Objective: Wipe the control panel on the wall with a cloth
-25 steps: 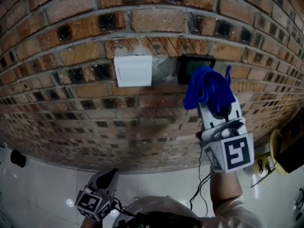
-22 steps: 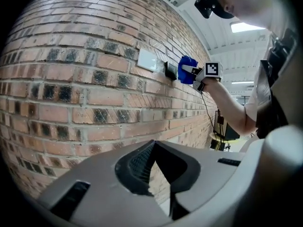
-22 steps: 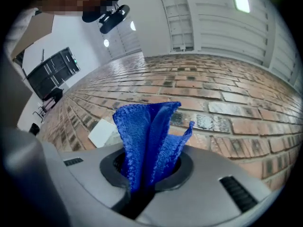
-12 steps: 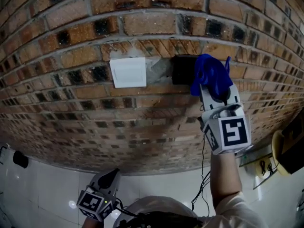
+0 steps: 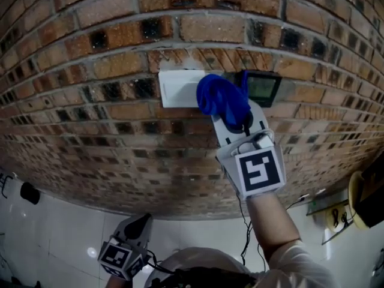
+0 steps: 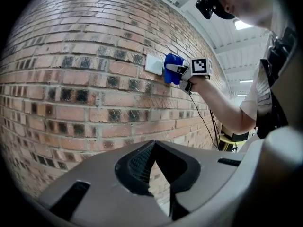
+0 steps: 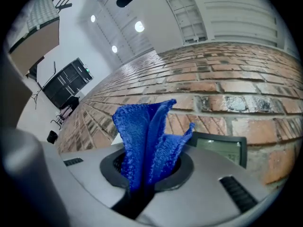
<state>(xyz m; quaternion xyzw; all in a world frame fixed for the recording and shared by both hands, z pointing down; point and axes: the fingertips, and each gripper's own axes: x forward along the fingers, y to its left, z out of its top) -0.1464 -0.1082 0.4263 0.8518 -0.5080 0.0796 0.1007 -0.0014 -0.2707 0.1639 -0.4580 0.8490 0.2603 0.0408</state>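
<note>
My right gripper (image 5: 235, 120) is shut on a bunched blue cloth (image 5: 221, 99). The cloth is up against the brick wall between a white switch plate (image 5: 176, 89) and the dark-framed control panel (image 5: 262, 87), and it covers the plate's right edge. The panel's greenish screen is uncovered, just right of the cloth. In the right gripper view the cloth (image 7: 147, 136) stands up from the jaws, with the panel (image 7: 222, 148) behind it to the right. My left gripper (image 5: 140, 222) hangs low by the person's body, away from the wall, shut and holding nothing.
The brick wall (image 5: 90, 131) fills the view. A thin black cable (image 5: 243, 233) hangs below the panel beside the raised forearm. White floor tiles (image 5: 54, 233) lie below. A yellow object (image 5: 359, 200) sits at the right edge and a small black object (image 5: 30, 192) at the left.
The right gripper has carried the cloth leftward, off the control panel and onto the white plate's right edge. The panel's screen now shows. The left gripper has stayed low.
</note>
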